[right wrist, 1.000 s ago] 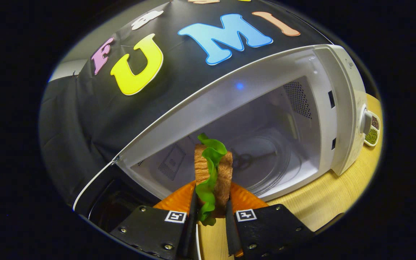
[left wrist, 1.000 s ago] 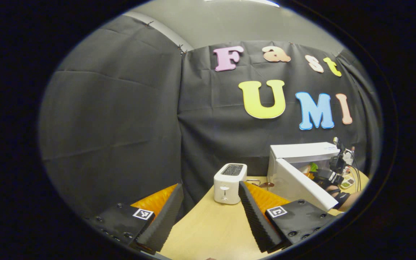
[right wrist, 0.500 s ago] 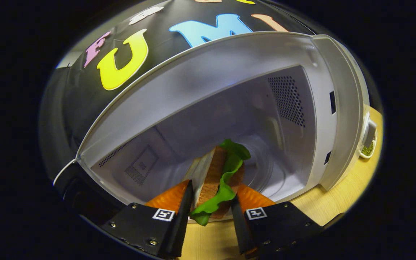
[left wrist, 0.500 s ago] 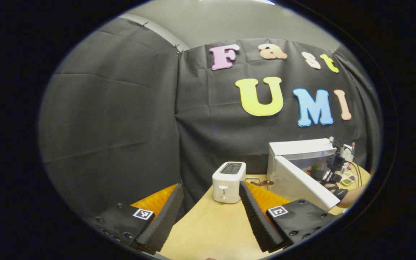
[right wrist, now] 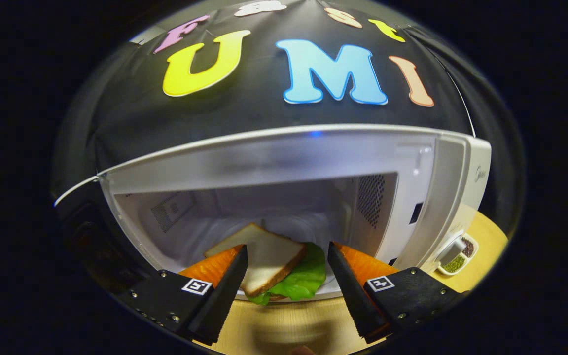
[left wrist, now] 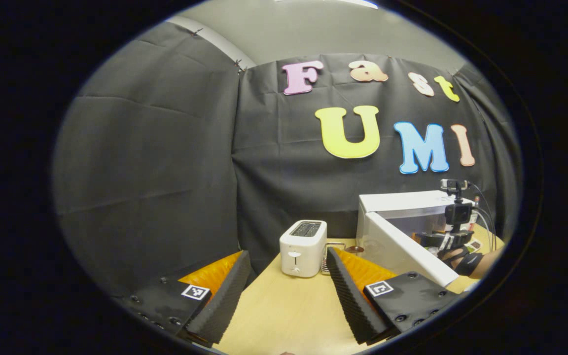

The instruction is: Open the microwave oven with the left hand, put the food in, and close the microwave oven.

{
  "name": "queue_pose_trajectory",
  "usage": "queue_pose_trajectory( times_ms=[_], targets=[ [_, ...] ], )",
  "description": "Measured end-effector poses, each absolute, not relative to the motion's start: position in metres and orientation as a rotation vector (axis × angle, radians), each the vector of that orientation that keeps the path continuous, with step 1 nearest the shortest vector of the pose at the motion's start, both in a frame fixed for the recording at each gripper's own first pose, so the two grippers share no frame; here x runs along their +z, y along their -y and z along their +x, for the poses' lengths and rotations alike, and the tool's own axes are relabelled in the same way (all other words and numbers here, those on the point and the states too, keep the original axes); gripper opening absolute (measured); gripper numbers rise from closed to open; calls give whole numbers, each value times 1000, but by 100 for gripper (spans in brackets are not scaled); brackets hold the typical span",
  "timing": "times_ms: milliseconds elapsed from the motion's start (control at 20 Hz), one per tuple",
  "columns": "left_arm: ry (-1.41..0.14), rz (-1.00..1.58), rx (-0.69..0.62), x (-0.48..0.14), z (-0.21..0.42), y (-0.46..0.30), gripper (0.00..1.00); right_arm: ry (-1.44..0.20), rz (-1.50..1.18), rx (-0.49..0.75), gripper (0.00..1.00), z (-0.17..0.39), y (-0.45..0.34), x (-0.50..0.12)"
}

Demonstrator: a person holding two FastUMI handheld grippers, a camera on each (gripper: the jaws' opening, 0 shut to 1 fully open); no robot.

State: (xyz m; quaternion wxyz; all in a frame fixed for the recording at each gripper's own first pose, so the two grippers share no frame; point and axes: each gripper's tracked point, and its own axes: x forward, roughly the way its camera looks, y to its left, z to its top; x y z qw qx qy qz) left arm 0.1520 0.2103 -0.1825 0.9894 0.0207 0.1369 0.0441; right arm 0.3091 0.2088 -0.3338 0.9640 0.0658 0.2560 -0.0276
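In the right gripper view the white microwave oven (right wrist: 432, 197) stands with its door (right wrist: 87, 236) swung open to the left. A sandwich (right wrist: 274, 266) of bread and green lettuce lies flat on the floor of the cavity near its front edge. My right gripper (right wrist: 286, 281) is open just in front of the cavity, its fingers spread to either side of the sandwich without touching it. In the left gripper view the microwave oven (left wrist: 402, 204) sits at the far right with its door (left wrist: 402, 249) open. My left gripper (left wrist: 284, 291) is open over the table, holding nothing.
A white toaster (left wrist: 302, 241) stands on the wooden table (left wrist: 284, 315) left of the microwave. A hand (left wrist: 461, 259) holding the other gripper shows at the oven's mouth. A small dish of seasonings (right wrist: 456, 259) sits right of the oven.
My right gripper opened and let go of the sandwich, which now lies flat inside the oven; the gripper levelled out and drew back slightly. The left gripper shifted only a little.
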Motion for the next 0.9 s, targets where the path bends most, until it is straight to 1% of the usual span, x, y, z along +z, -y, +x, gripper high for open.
queue_pose_trajectory(
  times_ms=[350, 500, 800, 900],
  targets=[
    [-275, 31, 72, -198, 144, -190, 100, -389, 89, 33, 98, 252, -195, -241],
    [-286, 27, 67, -204, 137, -185, 100, -339, 89, 45, 98, 225, -179, -206],
    [-294, 26, 109, -220, 128, -178, 99, -288, 110, 102, 98, 165, -158, -151],
    [-303, 33, 109, -225, 123, -173, 100, -273, 107, 111, 98, 144, -148, -137]
  ],
)
